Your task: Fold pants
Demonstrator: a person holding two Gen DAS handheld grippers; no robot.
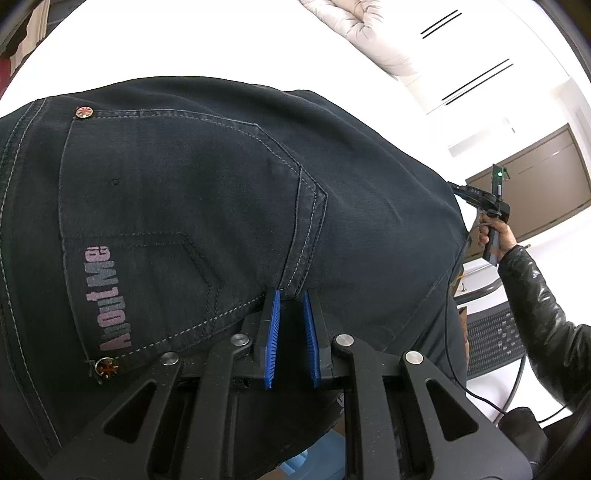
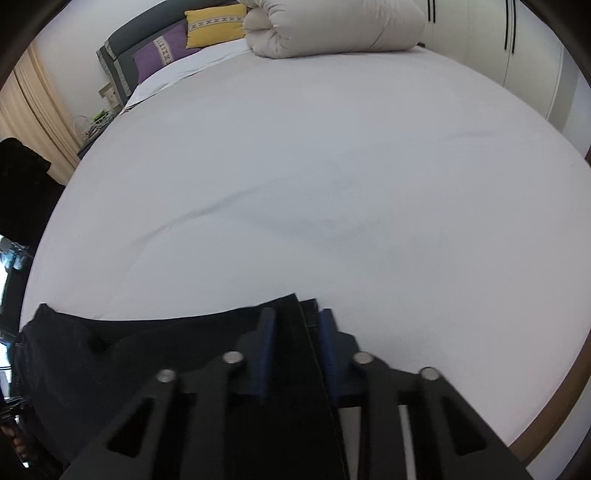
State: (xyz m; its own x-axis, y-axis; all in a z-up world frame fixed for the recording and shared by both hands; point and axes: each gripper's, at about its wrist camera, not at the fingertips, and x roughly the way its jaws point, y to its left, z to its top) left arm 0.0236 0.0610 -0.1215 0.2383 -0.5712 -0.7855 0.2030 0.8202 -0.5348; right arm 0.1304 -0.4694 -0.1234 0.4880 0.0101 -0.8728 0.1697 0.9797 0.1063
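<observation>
Over the bed [image 2: 295, 166], dark pants [image 1: 221, 203] hang stretched between both tools, back side toward the left camera: rear pocket [image 1: 177, 192] with stitched outline, two rivets, pink lettering along its edge. Pocket lies flat; nothing can be seen in it, and its inside is not visible. Left hand-held gripper [image 1: 291, 295]: blue pads pinched onto a fold of the pants near the pocket seam, narrow gap between them filled by cloth. Right hand-held gripper [image 2: 297, 317]: jaws clamped on a strip of the pants edge, cloth running between the pads and back under the tool; its lower part is cut off by the frame. From the left view that right tool is small at the far corner of the pants, held by a hand [image 1: 495, 236] in a black glossy sleeve [image 1: 539, 306]. Rolled duvet [image 2: 332, 26] and yellow pillow [image 2: 214, 26] sit at the head of the bed. Pant legs are out of view.
</observation>
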